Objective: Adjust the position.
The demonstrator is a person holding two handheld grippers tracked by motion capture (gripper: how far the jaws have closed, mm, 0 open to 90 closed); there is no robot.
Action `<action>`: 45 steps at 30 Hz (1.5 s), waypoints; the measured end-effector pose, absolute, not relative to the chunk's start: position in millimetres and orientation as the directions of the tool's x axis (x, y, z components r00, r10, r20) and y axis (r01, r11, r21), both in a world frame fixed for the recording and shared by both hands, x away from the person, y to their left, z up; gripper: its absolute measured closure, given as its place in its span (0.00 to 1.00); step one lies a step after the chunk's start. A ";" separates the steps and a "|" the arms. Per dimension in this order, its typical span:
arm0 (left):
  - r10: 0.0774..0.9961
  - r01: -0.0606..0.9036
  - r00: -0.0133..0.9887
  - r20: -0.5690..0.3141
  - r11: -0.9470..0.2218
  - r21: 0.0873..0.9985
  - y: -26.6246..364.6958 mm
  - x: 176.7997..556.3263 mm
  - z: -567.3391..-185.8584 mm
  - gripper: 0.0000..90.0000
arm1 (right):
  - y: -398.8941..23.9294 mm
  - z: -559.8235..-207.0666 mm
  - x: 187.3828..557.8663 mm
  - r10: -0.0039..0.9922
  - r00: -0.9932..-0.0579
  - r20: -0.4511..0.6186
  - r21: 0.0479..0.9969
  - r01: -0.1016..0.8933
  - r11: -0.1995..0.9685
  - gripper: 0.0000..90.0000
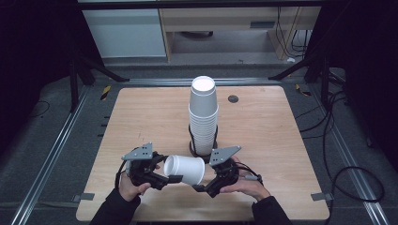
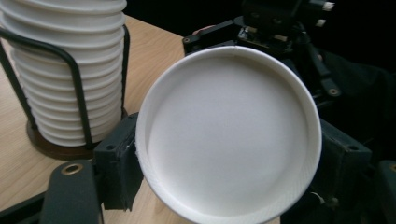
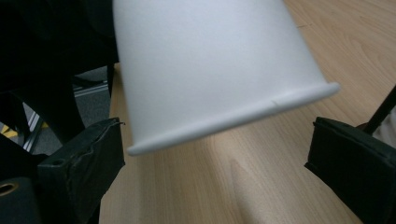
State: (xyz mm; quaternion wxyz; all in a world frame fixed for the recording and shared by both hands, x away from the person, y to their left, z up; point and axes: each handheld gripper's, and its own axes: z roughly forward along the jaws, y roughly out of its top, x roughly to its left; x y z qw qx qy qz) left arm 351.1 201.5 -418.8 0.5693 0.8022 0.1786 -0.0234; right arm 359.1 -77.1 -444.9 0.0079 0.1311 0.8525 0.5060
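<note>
- Left gripper point(image 1: 165, 177): seen from the high view at the near-left of the table point(image 1: 141, 122), held in the person's left hand point(image 1: 129, 186). Its jaws point toward the table's middle.
- Left jaws: in the left gripper view the two black pads point(image 2: 122, 161) stand on either side of the base end of a white paper cup point(image 2: 229, 135). The left pad lies against the cup's wall; the right pad meets the opposite edge. The jaws are clamped on the cup at a narrow setting.
- Paper cup point(image 1: 184, 169): lies on its side, lifted off the table surface, between the two grippers. Its closed bottom faces the left gripper; its rolled rim faces the right gripper.
- Right gripper point(image 1: 201, 187): at the near-centre right, held in the person's right hand point(image 1: 244, 184), pointing toward the cup's rim end.
- Right jaws: in the right gripper view both pads point(image 3: 86, 161) stand wide apart, below and to each side of the cup's rim point(image 3: 233, 119). Neither pad touches the cup; a clear gap shows on both sides. The jaws are released.
- Cup stack point(image 1: 203, 115): a tall column of nested white cups stands in a dark wire holder point(image 2: 74, 84) at the table's middle, just behind the held cup and not touching it.
</note>
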 end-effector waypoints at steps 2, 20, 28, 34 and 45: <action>0.243 0.309 0.940 -0.241 -0.298 0.903 198.5 349.5 -418.9 0.25 | -76.5 -444.9 359.0 0.223 -0.967 0.123 0.866 0.215 0.452 0.03; 0.207 0.304 0.947 -0.246 -0.332 0.893 186.7 345.4 -421.5 0.24 | -65.4 -449.6 353.3 0.151 -0.981 0.118 0.865 0.176 0.470 0.09; 0.257 0.278 0.948 -0.186 -0.388 0.879 199.5 347.0 -412.2 0.16 | -77.8 -445.2 357.9 0.191 -0.978 0.084 0.855 0.169 0.490 0.09; 0.306 0.293 0.940 -0.151 -0.499 0.816 199.8 353.6 -424.9 0.14 | -85.8 -443.9 360.9 0.240 -0.971 0.005 0.816 0.143 0.560 0.09; 0.276 0.281 0.953 -0.129 -0.637 0.718 178.6 351.9 -442.6 0.13 | -66.5 -456.8 358.4 0.198 -0.978 -0.070 0.710 0.091 0.698 0.09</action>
